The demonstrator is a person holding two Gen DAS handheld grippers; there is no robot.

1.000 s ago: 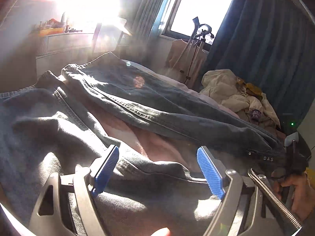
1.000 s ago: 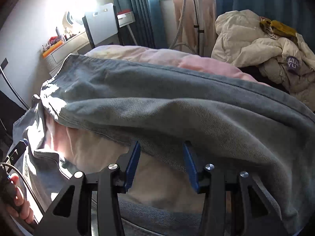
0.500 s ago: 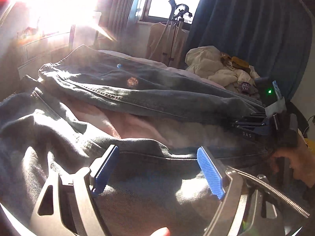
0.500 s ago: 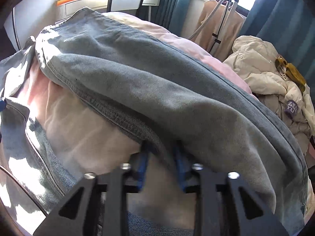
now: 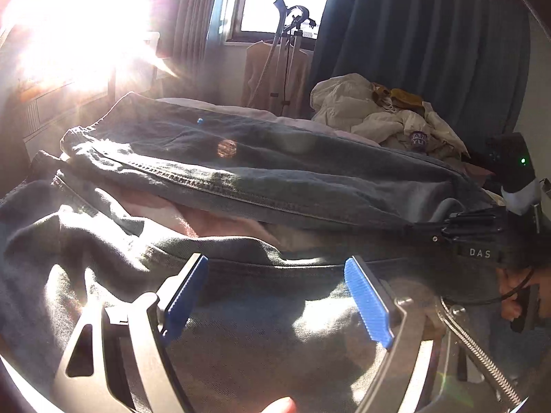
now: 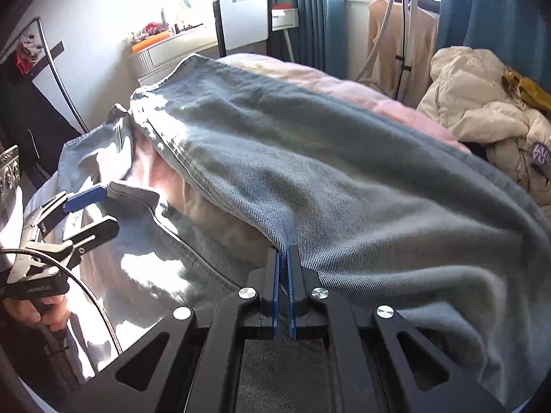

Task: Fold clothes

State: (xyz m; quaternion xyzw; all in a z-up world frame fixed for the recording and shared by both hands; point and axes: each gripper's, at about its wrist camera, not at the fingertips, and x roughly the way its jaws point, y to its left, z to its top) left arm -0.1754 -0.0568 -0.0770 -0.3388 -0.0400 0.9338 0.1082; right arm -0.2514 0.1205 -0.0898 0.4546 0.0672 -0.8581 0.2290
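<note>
Where right claw (image 6: 282, 258) pinches jeans (image 6: 344, 189), "DAS" reads

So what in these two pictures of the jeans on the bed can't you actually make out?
- Jeans: the waistband end runs off the bottom edge in both views.
- Dresser top, left wrist view: washed out by sun glare.
- Purple print on the cream jacket: cut by the right wrist view's rim, too small in the other.
- Right gripper: shut on the jeans' leg edge; the pads hide the pinched fabric.
</note>
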